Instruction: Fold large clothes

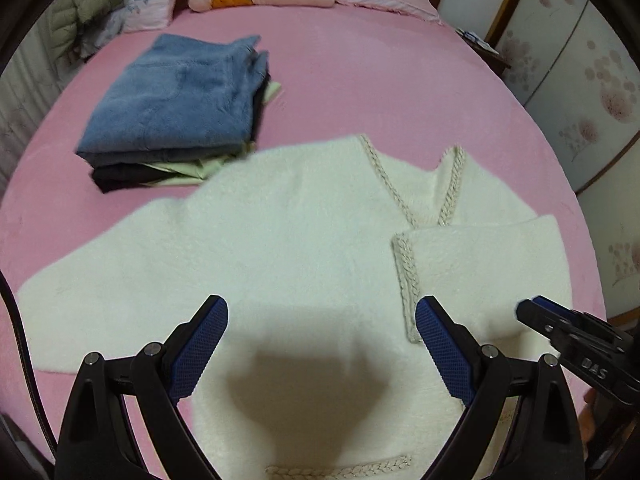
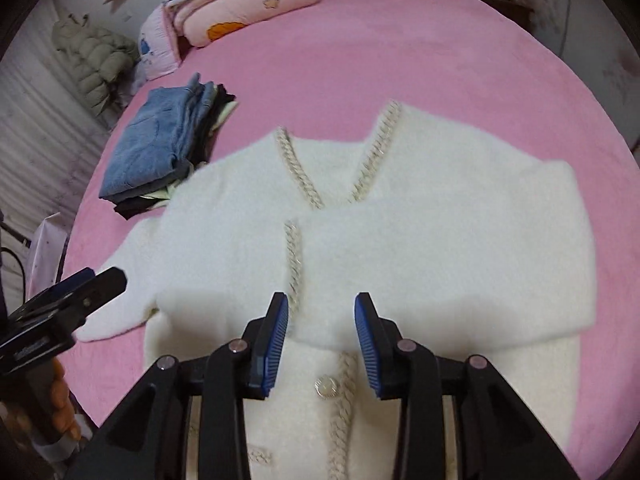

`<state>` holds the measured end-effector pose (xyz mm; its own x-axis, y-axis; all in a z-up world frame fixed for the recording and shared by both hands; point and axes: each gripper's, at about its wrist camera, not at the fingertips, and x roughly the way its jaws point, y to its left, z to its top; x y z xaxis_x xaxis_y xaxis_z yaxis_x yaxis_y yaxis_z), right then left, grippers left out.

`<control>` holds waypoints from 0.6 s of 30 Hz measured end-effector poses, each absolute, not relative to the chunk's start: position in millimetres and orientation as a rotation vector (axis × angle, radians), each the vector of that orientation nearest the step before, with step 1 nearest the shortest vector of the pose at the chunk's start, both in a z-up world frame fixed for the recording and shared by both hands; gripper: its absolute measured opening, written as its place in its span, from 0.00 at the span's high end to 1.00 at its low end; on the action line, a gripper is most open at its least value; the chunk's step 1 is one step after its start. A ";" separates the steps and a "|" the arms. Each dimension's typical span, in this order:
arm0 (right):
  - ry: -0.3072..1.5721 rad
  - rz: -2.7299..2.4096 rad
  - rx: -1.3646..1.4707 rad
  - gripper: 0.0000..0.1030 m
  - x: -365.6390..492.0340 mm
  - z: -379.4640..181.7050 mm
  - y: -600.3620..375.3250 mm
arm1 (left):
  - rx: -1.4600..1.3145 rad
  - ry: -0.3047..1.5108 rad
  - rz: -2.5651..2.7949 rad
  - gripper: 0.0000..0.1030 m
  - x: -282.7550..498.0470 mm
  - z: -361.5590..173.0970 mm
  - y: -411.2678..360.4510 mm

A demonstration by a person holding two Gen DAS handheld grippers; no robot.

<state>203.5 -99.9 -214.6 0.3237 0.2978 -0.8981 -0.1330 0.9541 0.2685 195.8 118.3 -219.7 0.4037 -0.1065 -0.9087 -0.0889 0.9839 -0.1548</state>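
Black plastic tongs body of the right gripper (image 1: 538,312): raised letters "DAS"
Elsewhere: no readable text, labels or numbers

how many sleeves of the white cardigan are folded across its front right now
1. The right-side sleeve lies folded across the cardigan front. The other sleeve is still spread out on the pink bed, toward the clothes stack.

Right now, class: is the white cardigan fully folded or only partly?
Partly: on the cardigan one sleeve lies folded across the front; the other sleeve remains spread.
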 end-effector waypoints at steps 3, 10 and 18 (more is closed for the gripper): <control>1.214 0.226 0.169 0.66 191.3 -213.0 -126.1 | -0.276 1.185 -0.117 0.15 204.6 -244.5 99.5; 1.232 0.125 0.244 0.66 170.8 -226.4 -176.4 | -0.519 1.293 -0.338 0.55 221.4 -313.8 65.4; 1.274 0.103 0.299 0.66 157.4 -246.3 -191.2 | -0.634 1.350 -0.325 0.56 218.0 -354.2 57.5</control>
